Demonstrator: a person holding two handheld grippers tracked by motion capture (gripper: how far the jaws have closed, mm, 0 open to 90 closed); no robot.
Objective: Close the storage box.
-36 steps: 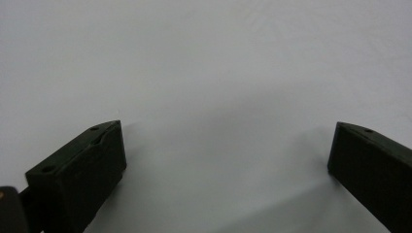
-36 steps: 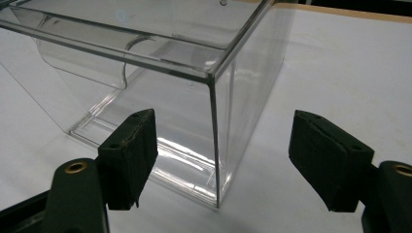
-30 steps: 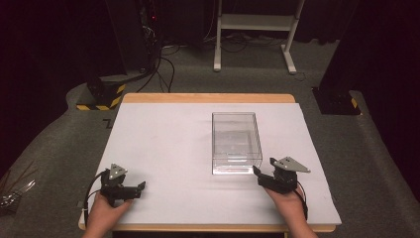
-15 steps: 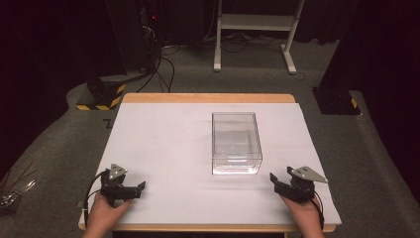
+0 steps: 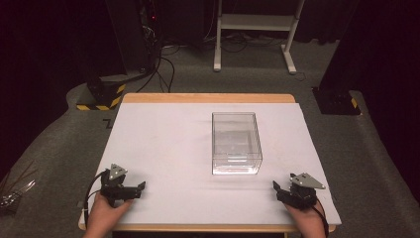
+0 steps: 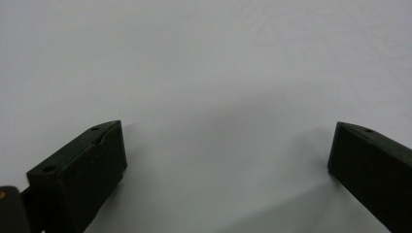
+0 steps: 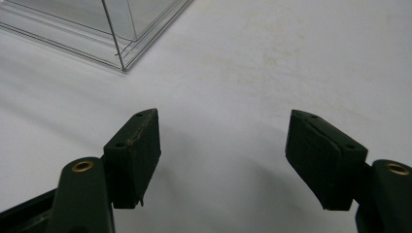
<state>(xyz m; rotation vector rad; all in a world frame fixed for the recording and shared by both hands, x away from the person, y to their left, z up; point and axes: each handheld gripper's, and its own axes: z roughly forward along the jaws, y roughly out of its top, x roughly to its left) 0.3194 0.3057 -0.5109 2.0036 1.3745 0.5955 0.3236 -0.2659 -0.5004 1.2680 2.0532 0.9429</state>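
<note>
A clear plastic box (image 5: 236, 143) stands on the white table top (image 5: 168, 144), right of centre; its near corner (image 7: 116, 43) appears at the top left of the right gripper view. My left gripper (image 5: 134, 188) rests low at the front left of the table, jaws wide apart with bare table between them (image 6: 228, 145). Near the front right edge my right gripper (image 5: 278, 187) is open, nothing between its jaws (image 7: 223, 141), a short way in front of and right of the box.
The table's wooden edge (image 5: 208, 98) shows at the back. Beyond it are a dark floor with cables (image 5: 163, 54), a white frame stand (image 5: 255, 29) and yellow-black striped bases (image 5: 101, 96). Some clear wrapping (image 5: 12, 191) lies on the floor at the left.
My right gripper has drawn back from beside the box's near right corner toward the front right edge of the table. The left gripper has stayed put.
</note>
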